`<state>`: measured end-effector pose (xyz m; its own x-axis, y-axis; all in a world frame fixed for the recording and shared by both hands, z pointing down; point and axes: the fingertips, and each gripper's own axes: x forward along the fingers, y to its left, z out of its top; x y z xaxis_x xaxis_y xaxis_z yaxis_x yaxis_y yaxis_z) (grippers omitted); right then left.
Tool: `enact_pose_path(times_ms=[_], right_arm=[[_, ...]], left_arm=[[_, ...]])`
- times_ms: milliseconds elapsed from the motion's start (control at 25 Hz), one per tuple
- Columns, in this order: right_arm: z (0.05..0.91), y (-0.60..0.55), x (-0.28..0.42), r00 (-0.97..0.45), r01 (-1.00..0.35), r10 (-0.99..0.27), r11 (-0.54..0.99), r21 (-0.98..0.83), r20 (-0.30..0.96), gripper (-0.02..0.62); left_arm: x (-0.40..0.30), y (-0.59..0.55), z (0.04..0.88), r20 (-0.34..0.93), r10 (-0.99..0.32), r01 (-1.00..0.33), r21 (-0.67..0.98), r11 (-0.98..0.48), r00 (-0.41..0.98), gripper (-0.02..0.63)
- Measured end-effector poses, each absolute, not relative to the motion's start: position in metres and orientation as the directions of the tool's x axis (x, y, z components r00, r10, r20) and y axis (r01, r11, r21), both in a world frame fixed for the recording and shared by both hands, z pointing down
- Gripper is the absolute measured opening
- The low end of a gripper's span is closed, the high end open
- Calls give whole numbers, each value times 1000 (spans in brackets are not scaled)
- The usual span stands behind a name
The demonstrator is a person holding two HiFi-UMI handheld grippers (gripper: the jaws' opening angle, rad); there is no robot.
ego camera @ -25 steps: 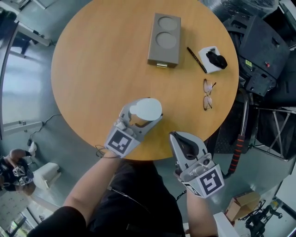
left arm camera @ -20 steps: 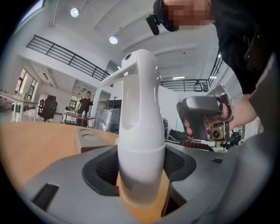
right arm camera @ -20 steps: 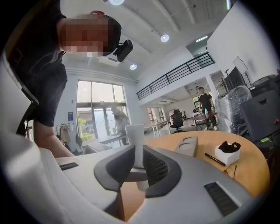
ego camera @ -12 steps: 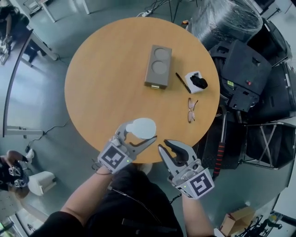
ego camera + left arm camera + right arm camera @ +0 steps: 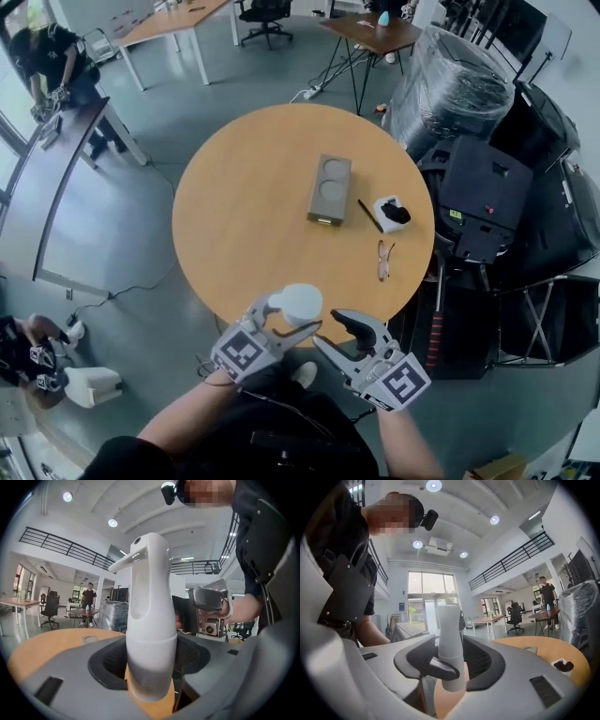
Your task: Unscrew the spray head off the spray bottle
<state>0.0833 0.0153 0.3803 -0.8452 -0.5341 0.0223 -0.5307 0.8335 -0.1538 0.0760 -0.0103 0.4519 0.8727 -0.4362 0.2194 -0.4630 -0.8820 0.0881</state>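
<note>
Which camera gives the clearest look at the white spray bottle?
The left gripper view: the spray bottle fills the frame, close and side-on. The head view shows only its top from above; the right gripper view shows it smaller.

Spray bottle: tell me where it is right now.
In the head view, at lower centre, the spray bottle is clamped in the left gripper. It is held up over the near edge of the round table.
</note>
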Motion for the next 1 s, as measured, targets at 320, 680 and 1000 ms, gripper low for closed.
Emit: enact_pose_path(times_ms=[320, 680, 1000], right_arm=[[336, 42, 52, -894, -437, -447, 883, -172, -18, 313], [305, 38, 8, -915, -398, -404, 908, -128, -19, 299], [291, 46, -28, -952, -307, -308, 949, -68, 2, 213]], left_arm=[[77, 38, 421, 241, -426, -456, 82, -886, 872, 305], [66, 53, 408, 283, -336, -367, 62, -928, 898, 305], [44, 55, 396, 233, -212, -221, 16, -975, 949, 304]])
